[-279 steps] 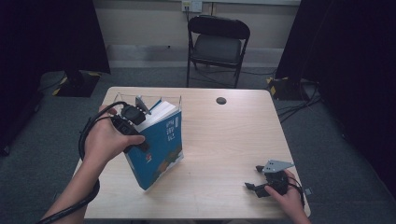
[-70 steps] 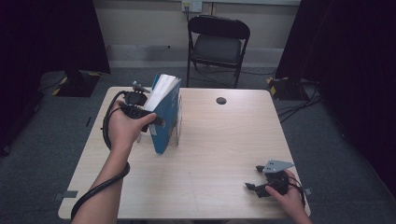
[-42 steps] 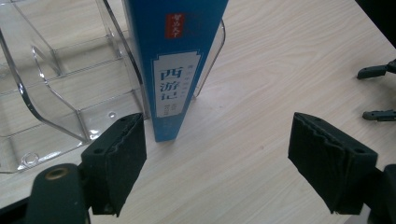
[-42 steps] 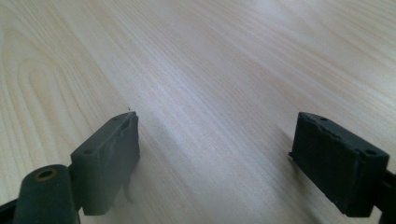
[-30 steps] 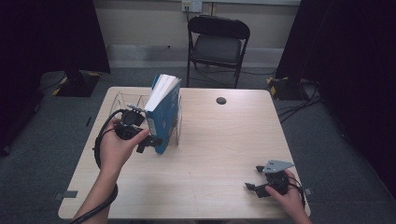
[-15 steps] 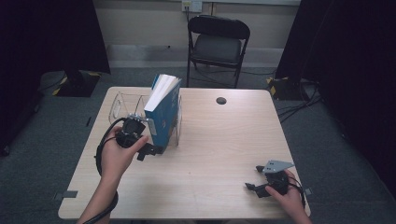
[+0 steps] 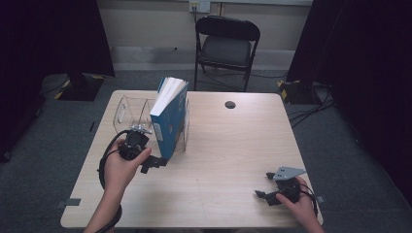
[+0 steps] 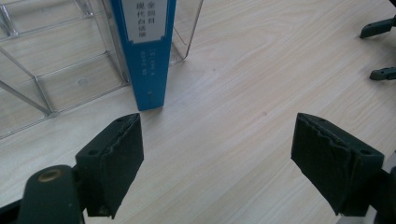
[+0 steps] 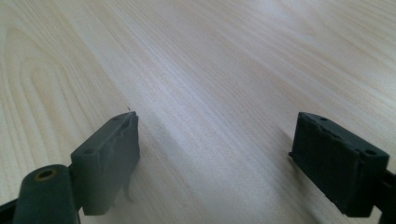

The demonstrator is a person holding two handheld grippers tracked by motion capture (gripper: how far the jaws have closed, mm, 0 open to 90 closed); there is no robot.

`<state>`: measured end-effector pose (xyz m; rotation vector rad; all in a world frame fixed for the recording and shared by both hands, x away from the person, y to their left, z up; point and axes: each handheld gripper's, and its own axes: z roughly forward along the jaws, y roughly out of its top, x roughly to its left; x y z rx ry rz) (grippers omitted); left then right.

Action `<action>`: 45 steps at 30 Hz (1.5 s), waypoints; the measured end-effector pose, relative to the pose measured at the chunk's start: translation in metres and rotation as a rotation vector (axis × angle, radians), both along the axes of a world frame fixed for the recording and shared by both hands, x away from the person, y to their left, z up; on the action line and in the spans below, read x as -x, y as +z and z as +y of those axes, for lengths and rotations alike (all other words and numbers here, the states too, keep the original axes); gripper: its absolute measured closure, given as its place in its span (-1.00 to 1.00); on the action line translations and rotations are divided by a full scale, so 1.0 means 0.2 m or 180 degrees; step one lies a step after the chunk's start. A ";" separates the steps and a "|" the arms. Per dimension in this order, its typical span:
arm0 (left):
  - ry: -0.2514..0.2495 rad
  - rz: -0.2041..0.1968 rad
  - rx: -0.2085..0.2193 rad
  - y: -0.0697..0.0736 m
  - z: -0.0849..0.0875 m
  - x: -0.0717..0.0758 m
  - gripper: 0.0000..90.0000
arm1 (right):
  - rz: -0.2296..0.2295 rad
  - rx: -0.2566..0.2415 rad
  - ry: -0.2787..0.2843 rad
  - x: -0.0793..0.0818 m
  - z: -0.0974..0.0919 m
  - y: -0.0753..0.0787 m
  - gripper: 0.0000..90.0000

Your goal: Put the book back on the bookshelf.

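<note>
A blue book (image 7: 170, 119) with a white spine label stands upright in the right-hand slot of a clear plastic rack (image 7: 127, 109) at the table's back left. In the left gripper view its spine (image 8: 144, 56) rises just beyond the jaws, with the rack (image 8: 46, 70) to its left. My left gripper (image 7: 154, 164) hovers low in front of the rack, open (image 8: 217, 130), with only bare tabletop between the jaws. At the front right edge my right gripper (image 7: 262, 185) rests open (image 9: 215, 135) over bare wood.
The light wooden table (image 7: 228, 145) has a small black round cap (image 7: 230, 104) near its back edge. A black folding chair (image 7: 227, 43) stands behind it. Dark curtains hang on both sides. The left gripper's cable (image 7: 104, 160) loops by the wrist.
The left gripper, which earlier carried the book to the rack and let it go, has drawn back towards the front and sunk lower. The book stays in the rack. The right gripper has not moved.
</note>
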<state>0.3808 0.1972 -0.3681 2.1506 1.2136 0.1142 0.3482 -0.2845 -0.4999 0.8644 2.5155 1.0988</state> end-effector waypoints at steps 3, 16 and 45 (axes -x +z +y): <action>-0.0007 0.0017 0.0015 -0.02 0.01 0.01 -0.63 | 0.0000 0.0000 0.0000 0.00 0.00 0.00 -0.68; 0.0047 0.0090 0.0013 -0.15 0.07 0.03 -0.62 | 0.0001 0.0000 0.0000 0.00 0.00 0.00 -0.68; 0.0111 0.0301 -0.0064 -0.43 0.14 0.04 -0.62 | 0.0000 0.0000 0.0000 0.00 0.00 0.00 -0.68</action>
